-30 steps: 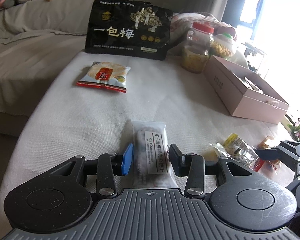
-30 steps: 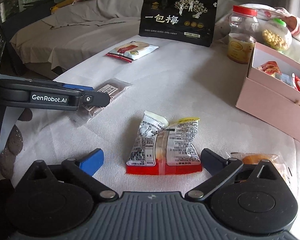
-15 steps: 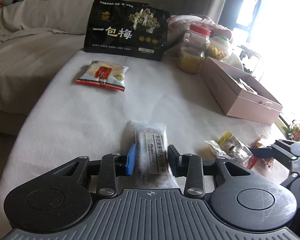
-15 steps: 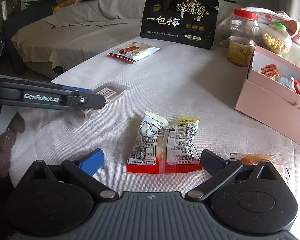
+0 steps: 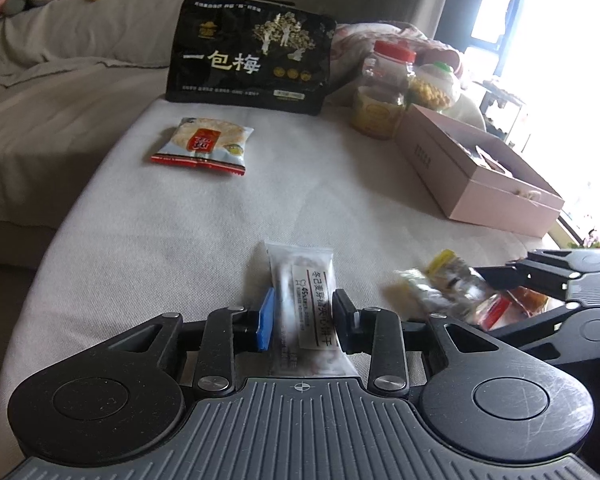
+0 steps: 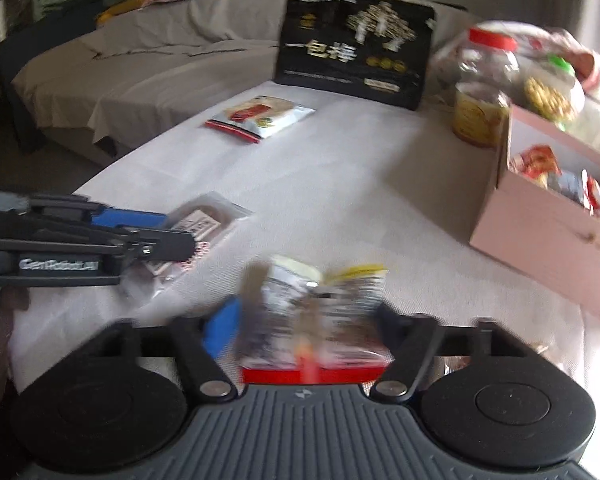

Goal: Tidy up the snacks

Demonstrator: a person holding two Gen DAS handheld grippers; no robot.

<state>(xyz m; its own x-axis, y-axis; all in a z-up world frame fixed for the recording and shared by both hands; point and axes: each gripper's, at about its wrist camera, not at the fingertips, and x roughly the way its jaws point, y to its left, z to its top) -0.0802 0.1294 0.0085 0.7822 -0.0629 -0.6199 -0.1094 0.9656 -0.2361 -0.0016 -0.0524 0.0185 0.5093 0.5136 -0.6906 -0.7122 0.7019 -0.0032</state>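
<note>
The pink box at two o'clock holds several red-printed packets. The left gripper pinches the clear biscuit packet, as before. The right gripper, spread earlier, has closed on the red-edged snack packet at six o'clock.

Black snack bag: "一包梅". Left gripper side: "GenRobot.AI" (blurred). Clear packet: "45", rest unclear.
</note>
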